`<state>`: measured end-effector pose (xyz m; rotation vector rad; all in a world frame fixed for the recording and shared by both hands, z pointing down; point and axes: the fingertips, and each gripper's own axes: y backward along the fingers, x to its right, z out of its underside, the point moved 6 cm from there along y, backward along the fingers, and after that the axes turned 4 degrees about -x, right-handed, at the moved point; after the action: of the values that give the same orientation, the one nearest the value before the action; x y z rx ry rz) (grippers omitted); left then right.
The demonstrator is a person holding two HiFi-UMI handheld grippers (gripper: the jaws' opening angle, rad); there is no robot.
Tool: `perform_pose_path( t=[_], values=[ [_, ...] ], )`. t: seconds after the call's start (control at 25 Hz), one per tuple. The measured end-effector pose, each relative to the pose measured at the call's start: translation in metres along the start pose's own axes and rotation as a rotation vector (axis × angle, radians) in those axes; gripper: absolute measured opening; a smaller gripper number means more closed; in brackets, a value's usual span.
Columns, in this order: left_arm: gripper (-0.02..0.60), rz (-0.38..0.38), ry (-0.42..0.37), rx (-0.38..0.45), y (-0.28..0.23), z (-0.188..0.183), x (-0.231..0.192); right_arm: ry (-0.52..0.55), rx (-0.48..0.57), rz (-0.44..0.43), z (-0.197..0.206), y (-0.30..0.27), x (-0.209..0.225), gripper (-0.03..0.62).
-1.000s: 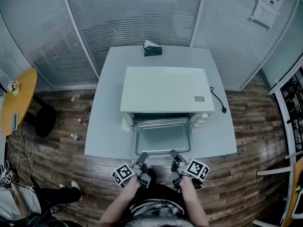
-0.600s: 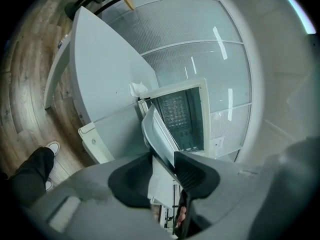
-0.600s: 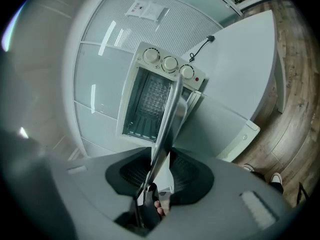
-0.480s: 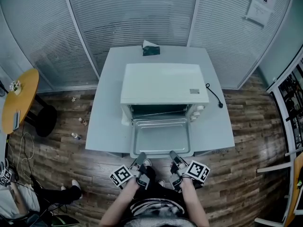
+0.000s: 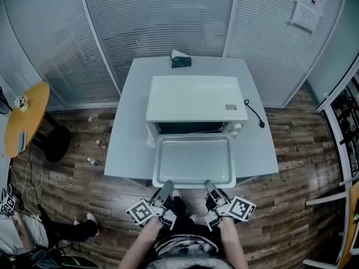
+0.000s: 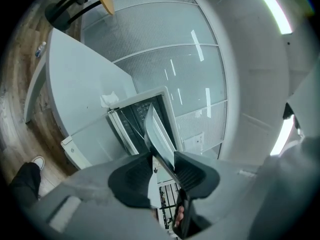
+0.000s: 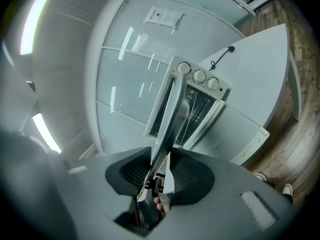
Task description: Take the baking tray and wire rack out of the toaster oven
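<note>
Now; baking tray [image 5: 193, 160] shallow, pale, rimmed; left tongs [image 5: 166, 188], right tongs [image 5: 209, 186] clamped on its near rim

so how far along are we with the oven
The door is open. The left gripper and right gripper are shut on the tray, which looks about clear of the oven. The tray isn't set down yet, and the rack inside has yet to come out.
</note>
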<state>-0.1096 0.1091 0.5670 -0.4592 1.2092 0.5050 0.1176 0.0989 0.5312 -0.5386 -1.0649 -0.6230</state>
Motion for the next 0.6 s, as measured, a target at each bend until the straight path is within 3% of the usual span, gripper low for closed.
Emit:
perform_pose_path(
  t=[0.6],
  values=[
    [0.132,0.117,-0.088,0.051,-0.01,-0.049,0.058,0.023,0.018,-0.082,-0.04,-0.024,-0.043,0.126]
  ],
)
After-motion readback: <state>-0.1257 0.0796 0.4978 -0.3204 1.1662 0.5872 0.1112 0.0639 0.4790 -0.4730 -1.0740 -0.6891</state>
